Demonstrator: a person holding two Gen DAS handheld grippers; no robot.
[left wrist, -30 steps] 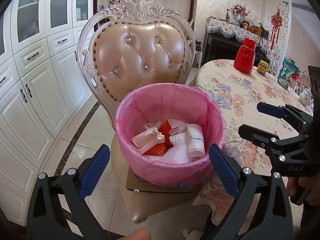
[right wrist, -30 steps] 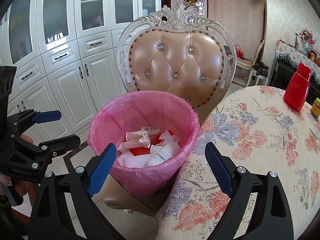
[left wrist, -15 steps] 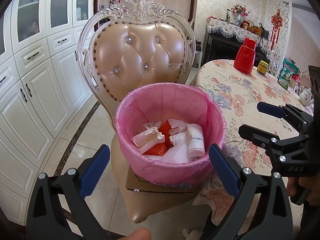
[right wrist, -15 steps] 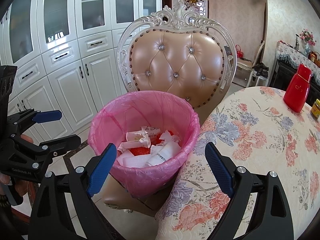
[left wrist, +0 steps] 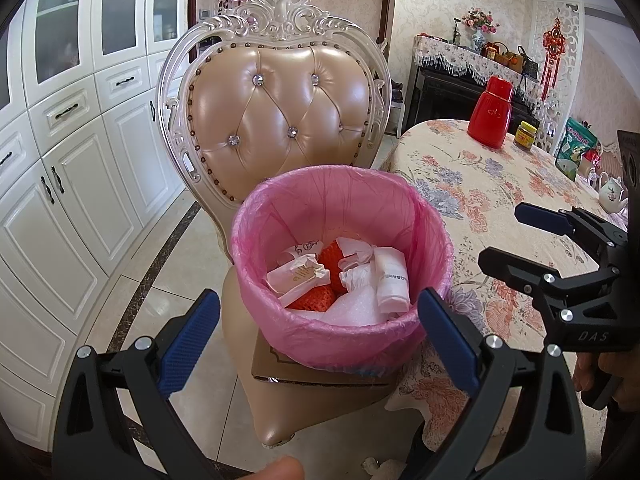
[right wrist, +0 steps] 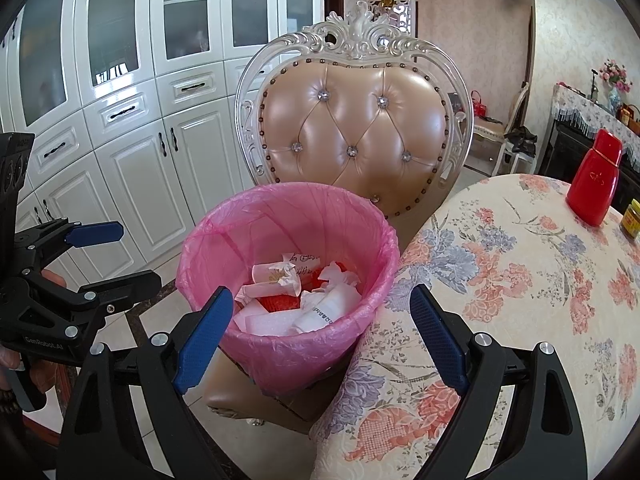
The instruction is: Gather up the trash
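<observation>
Both grippers are wide open and hold nothing. I think the trash is already collected, or the next piece must still be found.

In the lower left of the left wrist view sits the left gripper (left wrist: 320, 328), just in front of the bin (left wrist: 340, 320). The bin has a pink bag and stands on a flat box (left wrist: 320, 376) on the chair (left wrist: 280, 120), in the middle of the frame. The trash (left wrist: 344, 276) lies inside it: white papers and something orange.

At the right is the tabletop (left wrist: 480, 184), with no trash that I can see. The right gripper (right wrist: 320, 336) hovers near the bin too. A red bottle (right wrist: 594, 180) and small jar (right wrist: 632, 220) stand at the far right.

The next move calls for looking around for more trash. Nothing blocks the bin.
</observation>
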